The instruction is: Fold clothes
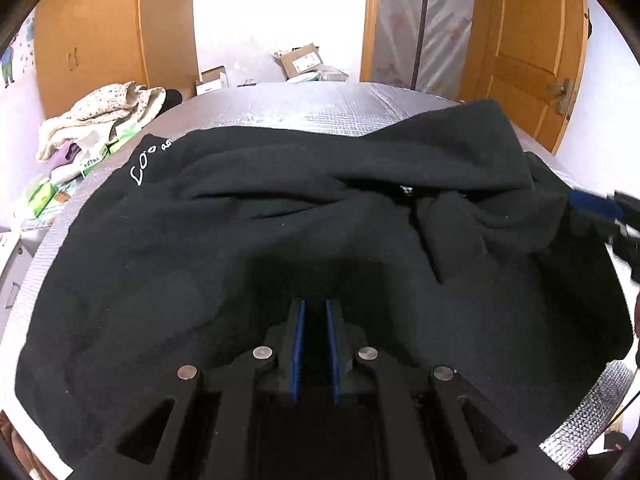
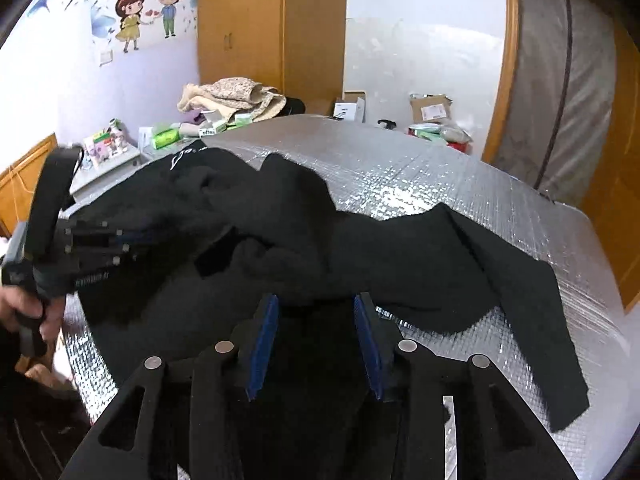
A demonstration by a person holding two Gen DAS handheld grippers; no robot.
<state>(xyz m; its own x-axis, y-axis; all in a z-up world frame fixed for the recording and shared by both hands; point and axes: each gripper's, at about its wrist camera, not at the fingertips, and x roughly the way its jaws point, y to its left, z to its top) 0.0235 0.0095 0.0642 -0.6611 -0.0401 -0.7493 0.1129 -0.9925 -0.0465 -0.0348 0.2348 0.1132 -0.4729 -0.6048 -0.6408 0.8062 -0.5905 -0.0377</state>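
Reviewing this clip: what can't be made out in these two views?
- Left wrist view: whether the left gripper pinches the black garment; black on black in shadow.
- Left wrist view: right gripper blurred, cut by the edge.
- Both views: white lettering too small, creased.
- Right wrist view: the garment's near hem, hidden behind the right gripper.

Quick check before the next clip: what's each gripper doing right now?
Left gripper: jaws narrow over the black garment; a grip cannot be told.
Right gripper: open, holding nothing, above the garment's near edge.
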